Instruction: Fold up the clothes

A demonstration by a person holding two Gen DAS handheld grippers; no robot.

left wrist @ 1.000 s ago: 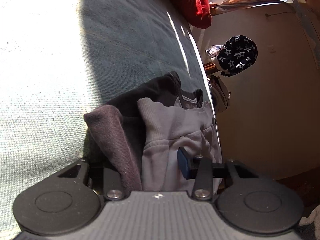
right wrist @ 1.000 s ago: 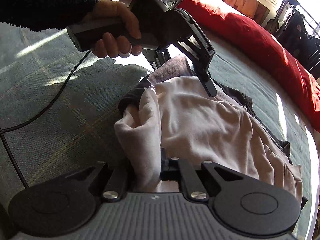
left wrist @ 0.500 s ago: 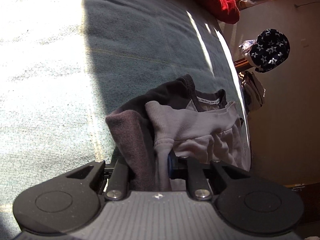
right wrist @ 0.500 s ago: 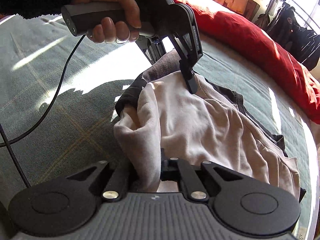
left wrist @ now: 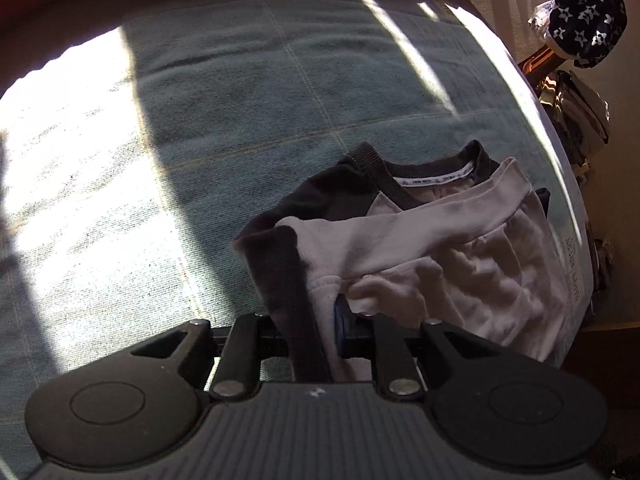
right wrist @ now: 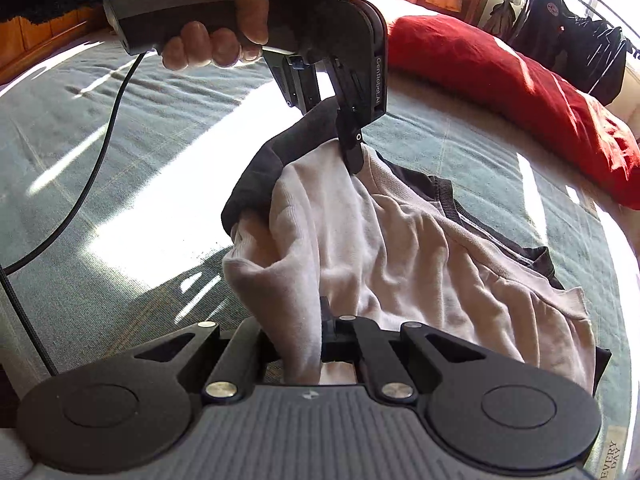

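Note:
A pale pink and dark grey shirt lies bunched on a grey-green bedspread, its dark collar with a white label facing away. My left gripper is shut on a dark sleeve and pink edge of the shirt. In the right wrist view the shirt hangs lifted between both tools. My right gripper is shut on a pink fold at its near corner. The left gripper, held by a hand, pinches the far corner higher up.
A red blanket lies along the far side of the bedspread. Dark clothes hang beyond it. A black cable trails across the bed at left. A star-patterned cap sits past the bed edge by a wall.
Both grippers have raised the shirt and carried it across the bed. The left gripper now holds its corner higher, and the shirt stretches out more between the two.

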